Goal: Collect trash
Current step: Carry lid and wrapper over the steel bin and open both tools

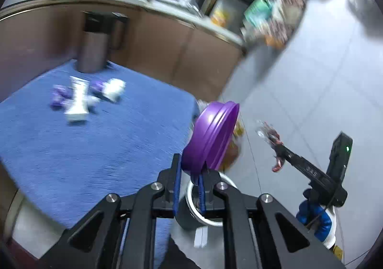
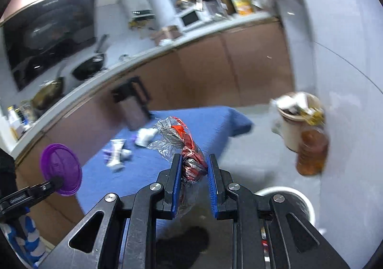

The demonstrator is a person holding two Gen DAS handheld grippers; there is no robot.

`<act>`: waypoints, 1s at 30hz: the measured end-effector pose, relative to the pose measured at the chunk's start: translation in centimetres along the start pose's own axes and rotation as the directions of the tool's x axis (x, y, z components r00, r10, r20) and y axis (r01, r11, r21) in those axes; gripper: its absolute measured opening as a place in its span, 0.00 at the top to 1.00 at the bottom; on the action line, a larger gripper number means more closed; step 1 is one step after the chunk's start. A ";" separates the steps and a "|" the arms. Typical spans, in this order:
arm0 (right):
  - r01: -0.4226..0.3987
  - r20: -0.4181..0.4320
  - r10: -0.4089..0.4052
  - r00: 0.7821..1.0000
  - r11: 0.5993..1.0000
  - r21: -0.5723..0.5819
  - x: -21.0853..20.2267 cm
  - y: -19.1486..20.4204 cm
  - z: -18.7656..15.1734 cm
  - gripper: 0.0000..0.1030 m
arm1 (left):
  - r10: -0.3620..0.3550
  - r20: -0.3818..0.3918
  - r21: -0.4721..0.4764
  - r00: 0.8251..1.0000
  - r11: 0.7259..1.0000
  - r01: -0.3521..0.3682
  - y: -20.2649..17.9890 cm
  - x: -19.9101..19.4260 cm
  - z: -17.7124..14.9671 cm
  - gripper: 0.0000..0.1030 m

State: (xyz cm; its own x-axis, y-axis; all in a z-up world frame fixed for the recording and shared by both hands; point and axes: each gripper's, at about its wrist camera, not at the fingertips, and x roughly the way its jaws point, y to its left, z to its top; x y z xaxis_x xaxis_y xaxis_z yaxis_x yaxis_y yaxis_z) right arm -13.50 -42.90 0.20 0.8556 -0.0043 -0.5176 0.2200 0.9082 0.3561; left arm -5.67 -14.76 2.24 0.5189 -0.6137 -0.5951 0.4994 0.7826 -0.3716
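Observation:
My left gripper (image 1: 191, 168) is shut on the rim of a purple plastic lid (image 1: 211, 135) and holds it in the air past the table's right edge; the lid also shows in the right wrist view (image 2: 61, 171). My right gripper (image 2: 193, 159) holds a crumpled red and clear plastic wrapper (image 2: 184, 144) between its blue pads, above the floor; the jaws stand partly apart. That wrapper also shows in the left wrist view (image 1: 270, 137). A white-rimmed trash bin (image 1: 210, 199) stands on the floor below both grippers, also in the right wrist view (image 2: 296, 199). White and purple trash pieces (image 1: 81, 96) lie on the blue tablecloth (image 1: 95, 139).
A steel thermos jug (image 1: 93, 41) stands at the table's far edge. A full beige bin (image 2: 299, 120) and an amber bottle (image 2: 311, 151) stand on the grey floor. A brown kitchen counter (image 1: 167, 37) runs behind the table.

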 end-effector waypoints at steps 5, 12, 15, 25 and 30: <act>0.117 -0.072 -0.111 0.991 0.990 0.082 2.2 -6.3 -1.7 0.80 | -0.029 -0.147 0.099 0.989 0.994 0.044 -5.0 8.3 -0.8 0.89; 0.231 -0.185 -0.201 0.962 0.960 0.158 5.7 -12.7 -4.4 0.78 | -0.026 -0.327 0.181 0.945 0.979 0.090 -9.7 18.7 -3.0 0.89; 0.257 -0.225 -0.215 0.951 0.950 0.179 7.2 -14.5 -5.4 0.77 | -0.017 -0.367 0.208 0.930 0.973 0.100 -11.1 22.3 -3.7 0.88; 0.353 -0.289 -0.284 0.914 0.908 0.226 9.3 -18.4 -7.3 0.62 | -0.075 -0.483 0.174 0.872 0.968 0.180 -11.9 28.5 -5.0 0.87; 0.357 -0.289 -0.288 0.913 0.907 0.224 9.4 -18.1 -6.9 0.61 | -0.092 -0.464 0.135 0.881 0.976 0.172 -10.4 27.2 -4.3 0.87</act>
State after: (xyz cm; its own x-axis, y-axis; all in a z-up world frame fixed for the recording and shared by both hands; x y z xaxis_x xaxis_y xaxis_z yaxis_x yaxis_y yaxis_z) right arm -12.69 -56.54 -16.49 0.5823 -0.1448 -0.8000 0.6102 0.7281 0.3123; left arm 0.29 -39.13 -13.12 0.0897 -0.5640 -0.8209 0.6703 0.6438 -0.3691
